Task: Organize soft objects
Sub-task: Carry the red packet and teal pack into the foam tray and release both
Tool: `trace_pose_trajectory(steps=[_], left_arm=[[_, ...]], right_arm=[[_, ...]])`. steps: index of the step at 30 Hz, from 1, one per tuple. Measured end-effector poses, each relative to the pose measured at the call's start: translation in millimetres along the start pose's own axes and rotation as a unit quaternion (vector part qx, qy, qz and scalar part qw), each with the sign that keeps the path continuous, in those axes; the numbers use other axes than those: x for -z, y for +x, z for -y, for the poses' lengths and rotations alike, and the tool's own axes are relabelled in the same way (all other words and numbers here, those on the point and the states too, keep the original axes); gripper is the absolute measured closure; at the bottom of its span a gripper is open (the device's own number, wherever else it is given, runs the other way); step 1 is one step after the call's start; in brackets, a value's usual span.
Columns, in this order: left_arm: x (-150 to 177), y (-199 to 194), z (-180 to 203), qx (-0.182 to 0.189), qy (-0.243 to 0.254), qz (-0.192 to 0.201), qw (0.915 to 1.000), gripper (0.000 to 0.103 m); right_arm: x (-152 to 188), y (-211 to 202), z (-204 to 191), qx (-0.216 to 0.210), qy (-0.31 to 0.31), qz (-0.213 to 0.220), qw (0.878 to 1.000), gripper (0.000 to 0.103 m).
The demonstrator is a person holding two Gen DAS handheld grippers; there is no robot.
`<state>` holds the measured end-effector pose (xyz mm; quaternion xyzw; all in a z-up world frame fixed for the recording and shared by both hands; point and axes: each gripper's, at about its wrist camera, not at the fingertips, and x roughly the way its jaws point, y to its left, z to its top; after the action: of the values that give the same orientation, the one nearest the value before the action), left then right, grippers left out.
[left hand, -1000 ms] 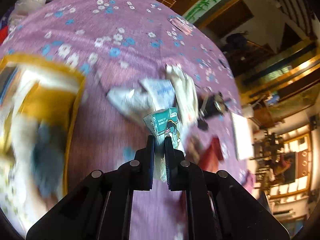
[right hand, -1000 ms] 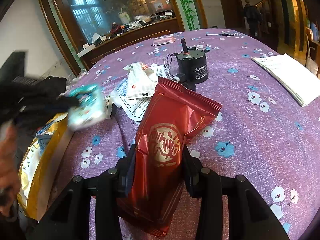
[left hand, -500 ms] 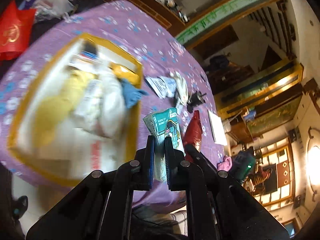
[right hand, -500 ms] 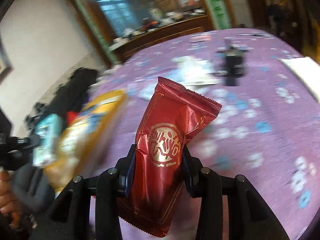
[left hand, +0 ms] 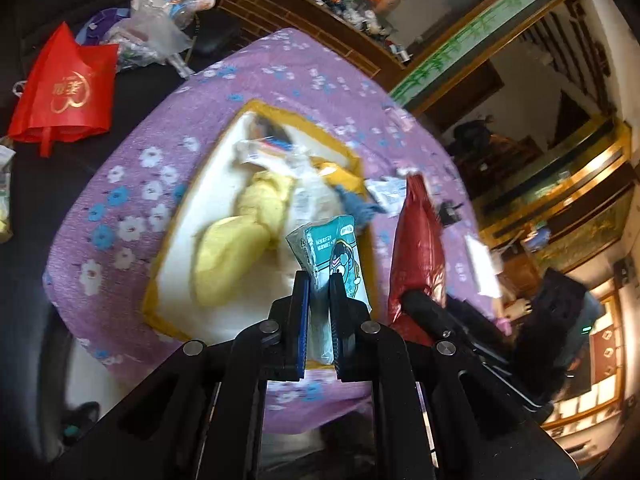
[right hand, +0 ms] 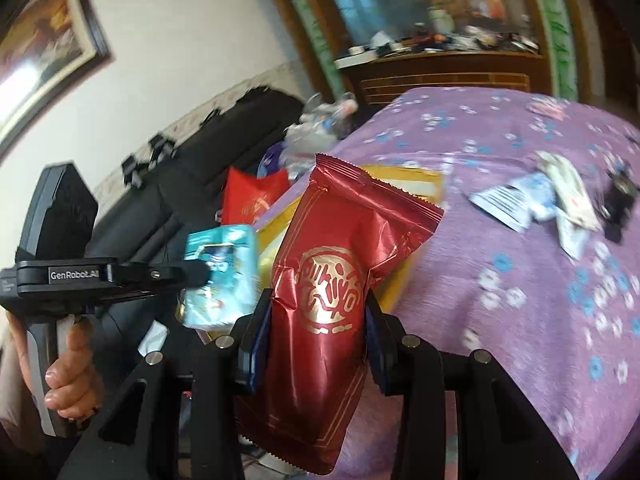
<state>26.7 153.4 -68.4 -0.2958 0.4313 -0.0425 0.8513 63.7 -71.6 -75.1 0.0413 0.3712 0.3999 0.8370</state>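
**Two packets carried over the yellow-rimmed box**

The teal packet (left hand: 334, 256) hangs above the near end of the yellow-rimmed box (left hand: 256, 106), pinched low down by the left gripper (left hand: 319, 292), whose jaws are pressed nearly together on its thin lower part. Beside it, the red foil pouch (right hand: 340, 280) is clamped across its middle by the right gripper (right hand: 316, 316); these jaws stand wider, since the pouch is plump, and its crimped top stands up and leans to the right. In the left view the pouch (left hand: 418, 248) sits just right of the box's edge rather than over its opening.

The step in hand looks like delivery: both soft items are lifted clear of the purple flowered tabletop (left hand: 132, 184) and brought to the box, which already holds a yellow bundle (left hand: 236, 248), a blue cloth (left hand: 356, 204) and some clear-wrapped things. The next move probably calls for lowering the teal packet into the free white space at the near end and spreading the jaws, then bringing the pouch left over the rim before letting go.

Farther out, loose white wrappers (right hand: 532, 200) lie on the tabletop, likely still to be gathered.
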Motion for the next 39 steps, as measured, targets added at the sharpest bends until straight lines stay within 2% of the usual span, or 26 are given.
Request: trace_pose_trajectory(steps=[5, 9, 10, 13, 15, 17, 19, 20, 22, 25, 26, 28, 30, 34, 39], left_arm=[[1.7, 13.6, -12.9, -0.037, 0.019, -0.017, 0.999, 0.094], [3.4, 26.1, -21.4, -0.087, 0.038, -0.034, 0.9949, 0.094], [3.9, 27.1, -23.7, -0.09, 0.044, -0.037, 0.9943, 0.094], [5.8, 26.1, -30.2, -0.079, 0.048, -0.036, 0.995, 0.094], [5.5, 25.8, -35.0, -0.068, 0.035, -0.034, 0.9965, 0.092], [4.3, 26.7, -37.3, -0.061, 0.03, -0.032, 0.9972, 0.086], [4.9, 26.3, -38.4, -0.046, 0.024, -0.027, 0.9983, 0.062], [5.0, 25.5, -37.7, -0.038, 0.022, -0.026, 0.9987, 0.06], [4.4, 22.4, -35.1, -0.029, 0.027, -0.023, 0.999, 0.06], [3.1, 14.7, -25.5, -0.059, 0.047, 0.0, 0.9972, 0.06], [2.5, 7.7, -23.2, -0.075, 0.044, 0.022, 0.996, 0.06], [1.3, -3.1, -18.4, -0.086, 0.036, 0.049, 0.9945, 0.06], [-0.6, -8.8, -15.1, -0.086, 0.034, 0.056, 0.9941, 0.06], [5.6, -16.4, 10.2, -0.054, 0.052, 0.071, 0.9947, 0.06], [12.1, -1.0, 50.8, 0.0, 0.08, 0.054, 0.9954, 0.057]], right_arm=[[-8.6, 32.9, -13.1, 0.016, -0.027, -0.018, 0.999, 0.062], [-9.9, 48.9, -17.7, 0.045, -0.046, -0.016, 0.998, 0.062], [-8.6, 50.5, -19.2, 0.051, -0.047, -0.02, 0.997, 0.062], [-7.1, 58.6, -20.2, 0.05, -0.054, -0.026, 0.997, 0.06], [-5.1, 60.5, -23.3, 0.049, -0.059, -0.027, 0.997, 0.054], [-2.2, 61.9, -23.9, 0.05, -0.053, -0.026, 0.997, 0.05], [1.7, 60.3, -21.9, 0.043, -0.049, -0.024, 0.998, 0.047], [3.2, 57.9, -19.7, 0.039, -0.043, -0.02, 0.998, 0.045], [3.8, 52.4, -14.2, 0.03, -0.025, -0.015, 0.999, 0.041], [3.2, 40.6, -8.6, 0.015, -0.007, -0.009, 1.0, 0.04], [3.8, 36.1, -8.0, 0.012, -0.006, -0.004, 1.0, 0.04], [6.0, 23.2, -6.6, 0.01, -0.001, 0.014, 1.0, 0.04], [6.8, 14.7, -3.9, 0.006, 0.007, 0.018, 1.0, 0.039], [11.8, -9.3, 8.6, -0.001, 0.025, 0.039, 0.999, 0.034], [19.4, -33.1, 44.4, -0.014, 0.071, 0.048, 0.996, 0.031]])
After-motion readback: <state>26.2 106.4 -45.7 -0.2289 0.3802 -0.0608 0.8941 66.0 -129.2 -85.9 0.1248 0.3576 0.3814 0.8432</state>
